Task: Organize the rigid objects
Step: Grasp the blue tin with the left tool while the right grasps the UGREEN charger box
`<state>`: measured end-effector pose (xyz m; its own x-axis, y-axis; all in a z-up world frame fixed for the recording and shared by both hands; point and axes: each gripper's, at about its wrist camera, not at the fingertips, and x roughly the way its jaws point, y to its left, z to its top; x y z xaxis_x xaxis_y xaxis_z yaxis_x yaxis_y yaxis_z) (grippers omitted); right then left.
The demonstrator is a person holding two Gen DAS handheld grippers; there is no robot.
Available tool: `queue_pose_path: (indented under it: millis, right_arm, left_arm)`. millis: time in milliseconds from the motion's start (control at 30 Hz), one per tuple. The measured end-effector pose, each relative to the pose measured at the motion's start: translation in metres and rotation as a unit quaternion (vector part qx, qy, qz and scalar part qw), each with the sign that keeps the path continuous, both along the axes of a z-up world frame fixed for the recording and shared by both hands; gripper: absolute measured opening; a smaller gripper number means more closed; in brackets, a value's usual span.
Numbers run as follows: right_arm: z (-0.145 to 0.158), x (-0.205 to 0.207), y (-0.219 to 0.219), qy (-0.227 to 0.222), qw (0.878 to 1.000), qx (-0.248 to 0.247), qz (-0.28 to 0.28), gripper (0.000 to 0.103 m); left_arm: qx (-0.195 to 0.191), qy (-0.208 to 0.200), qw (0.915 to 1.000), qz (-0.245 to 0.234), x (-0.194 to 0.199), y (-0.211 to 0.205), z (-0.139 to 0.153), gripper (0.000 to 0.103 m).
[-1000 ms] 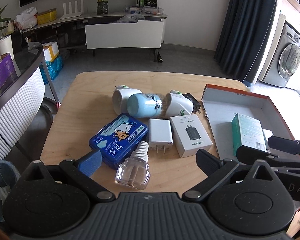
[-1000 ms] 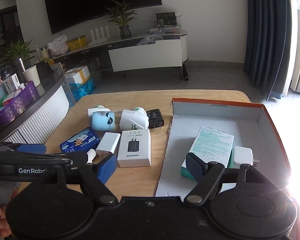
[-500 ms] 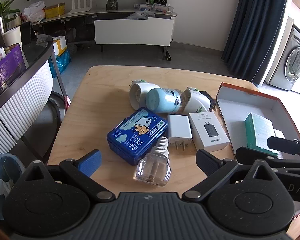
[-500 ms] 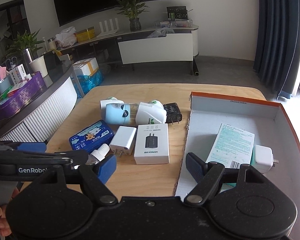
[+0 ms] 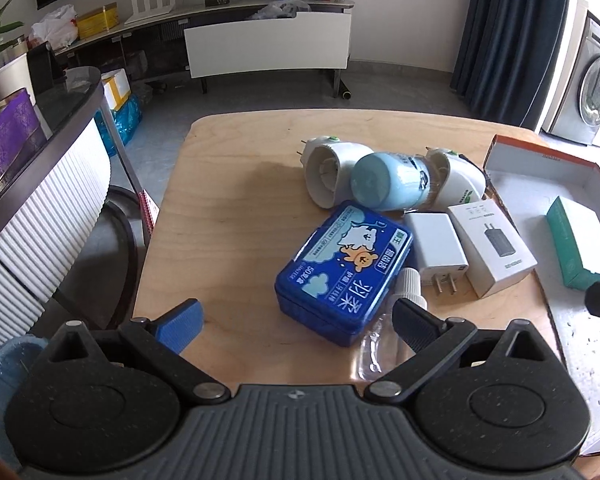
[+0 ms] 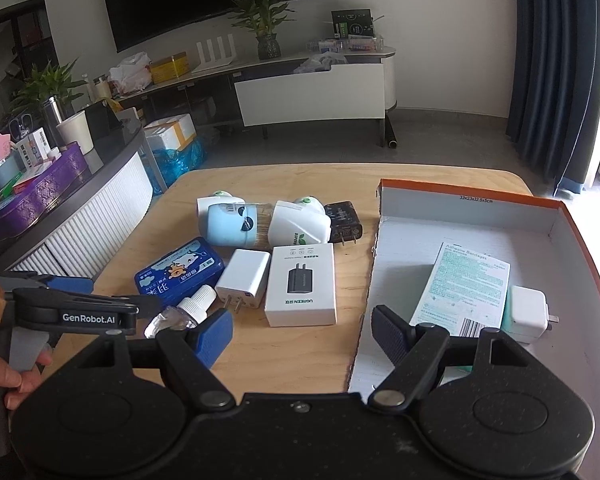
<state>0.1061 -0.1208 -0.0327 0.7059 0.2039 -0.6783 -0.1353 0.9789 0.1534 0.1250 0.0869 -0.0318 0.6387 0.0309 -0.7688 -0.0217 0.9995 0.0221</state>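
My left gripper is open, low over the near table. A blue tin lies just ahead between its fingers, untouched. A clear bottle with a white cap is partly hidden behind the black right finger. My right gripper is open and holds nothing, over the edge of the orange-rimmed box. Ahead lie a white charger, a white charger carton, a black charger, a light-blue cylinder and two white plug-in units. In the box are a bandage pack and a white adapter.
The wooden table has bare wood on its left half. A curved counter with a purple box stands to the left, with a blue bin below it. A person's hand grips the left tool.
My left gripper has shifted left and dropped lower, so the tin and bottle now sit closer and further right in its view. Its jaws stay open. The right gripper has barely moved.
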Motion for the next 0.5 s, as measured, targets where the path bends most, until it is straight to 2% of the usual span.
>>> queue_pose_path:
  millis: [200, 367, 400, 467, 500]
  right_arm:
    - [-0.007, 0.0, -0.004, 0.008, 1.0, 0.0, -0.008, 0.09]
    - [-0.012, 0.001, -0.008, 0.014, 1.0, 0.001, -0.015, 0.09]
    - [-0.014, 0.002, -0.009, 0.016, 1.0, 0.001, -0.016, 0.09]
    - [-0.017, 0.004, -0.01, 0.02, 1.0, 0.002, -0.017, 0.09]
    - [-0.019, 0.007, -0.011, 0.023, 1.0, 0.002, -0.017, 0.09]
  left_arm:
    - [0.028, 0.005, 0.9962, -0.082, 0.024, -0.001, -0.011, 0.103]
    - [0.037, 0.011, 0.9937, -0.105, 0.035, -0.004, -0.024, 0.103]
    - [0.036, 0.011, 0.9937, -0.106, 0.035, -0.004, -0.026, 0.1]
    - [0.017, 0.01, 0.9944, -0.104, 0.034, -0.002, -0.028, 0.086]
    - [0.003, 0.006, 0.9947, -0.103, 0.031, 0.0, -0.027, 0.074]
